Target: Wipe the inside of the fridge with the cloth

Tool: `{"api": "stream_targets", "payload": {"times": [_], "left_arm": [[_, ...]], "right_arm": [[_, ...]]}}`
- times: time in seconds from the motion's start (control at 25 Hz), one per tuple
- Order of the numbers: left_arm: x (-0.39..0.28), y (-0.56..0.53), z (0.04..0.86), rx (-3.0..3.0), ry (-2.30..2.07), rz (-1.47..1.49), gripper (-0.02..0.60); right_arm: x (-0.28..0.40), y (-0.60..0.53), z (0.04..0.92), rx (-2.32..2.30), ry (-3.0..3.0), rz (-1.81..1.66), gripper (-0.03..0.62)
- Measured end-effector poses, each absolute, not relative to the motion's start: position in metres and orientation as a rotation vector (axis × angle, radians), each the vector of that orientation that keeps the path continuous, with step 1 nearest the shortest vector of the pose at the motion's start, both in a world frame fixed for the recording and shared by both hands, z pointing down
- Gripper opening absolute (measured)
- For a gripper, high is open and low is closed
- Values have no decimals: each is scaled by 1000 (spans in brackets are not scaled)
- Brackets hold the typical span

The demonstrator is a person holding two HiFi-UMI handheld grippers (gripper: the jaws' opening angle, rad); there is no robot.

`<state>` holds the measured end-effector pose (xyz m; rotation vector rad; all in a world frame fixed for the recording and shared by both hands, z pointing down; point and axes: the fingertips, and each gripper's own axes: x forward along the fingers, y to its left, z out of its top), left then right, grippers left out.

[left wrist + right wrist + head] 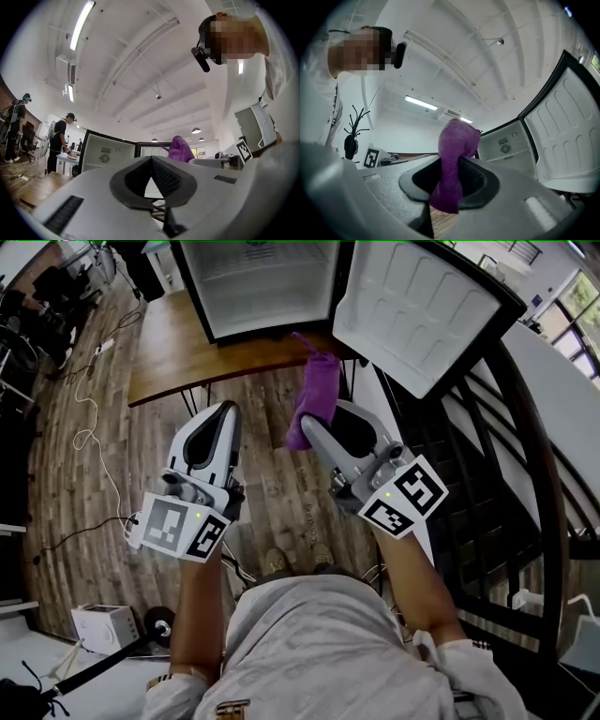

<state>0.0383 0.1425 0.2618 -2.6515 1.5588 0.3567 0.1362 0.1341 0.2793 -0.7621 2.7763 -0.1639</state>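
The small fridge stands open on a wooden table, its white door swung out to the right. My right gripper is shut on a purple cloth, which sticks up out of the jaws in front of the fridge, short of its opening. In the right gripper view the cloth hangs pinched between the pads, with the fridge door to the right. My left gripper is held beside it to the left, jaws shut and empty. The cloth shows just right of its tips.
White cables trail over the wooden floor at the left. A white appliance sits at lower left. A black railing runs along the right. Other people stand at a table far off to the left.
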Motion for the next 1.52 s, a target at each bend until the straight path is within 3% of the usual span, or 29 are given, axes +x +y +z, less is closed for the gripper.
{"api": "stream_targets", "payload": {"times": [1.52], "left_arm": [[-84, 63, 232, -2670, 1430, 405, -2]], "right_arm": [[19, 57, 250, -948, 2782, -90, 106]]}}
